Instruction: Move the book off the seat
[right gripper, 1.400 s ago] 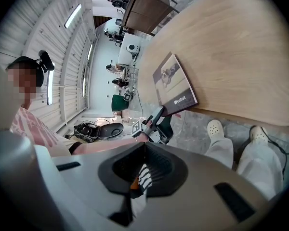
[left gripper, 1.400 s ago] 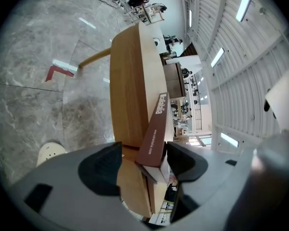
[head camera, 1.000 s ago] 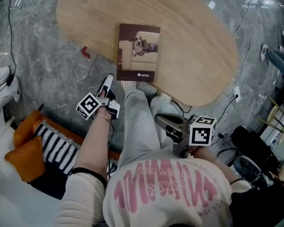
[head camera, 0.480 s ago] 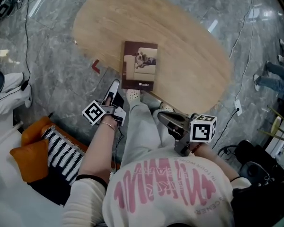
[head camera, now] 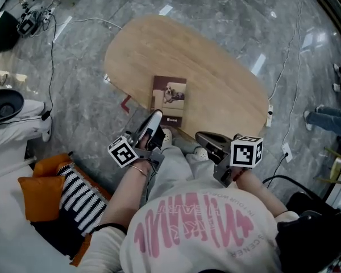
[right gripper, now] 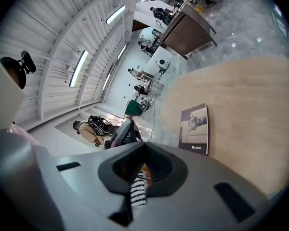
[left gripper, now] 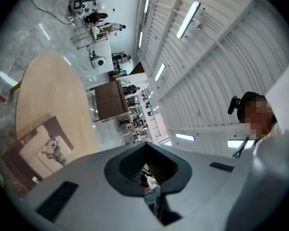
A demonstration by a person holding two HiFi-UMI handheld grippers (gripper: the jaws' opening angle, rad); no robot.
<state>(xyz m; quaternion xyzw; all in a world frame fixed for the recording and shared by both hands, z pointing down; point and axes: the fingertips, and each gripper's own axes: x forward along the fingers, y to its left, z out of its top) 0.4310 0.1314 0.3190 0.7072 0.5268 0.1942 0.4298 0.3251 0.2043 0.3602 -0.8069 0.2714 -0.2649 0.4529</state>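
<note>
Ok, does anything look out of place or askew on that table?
Only the book: it lies right at the table's near edge, and one corner seems to poke past it. Nothing looks spilled or damaged.

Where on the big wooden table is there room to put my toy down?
The table is bare beyond the book and to both sides of it, out to its rounded ends. Only the near edge, where the book lies, is taken.
</note>
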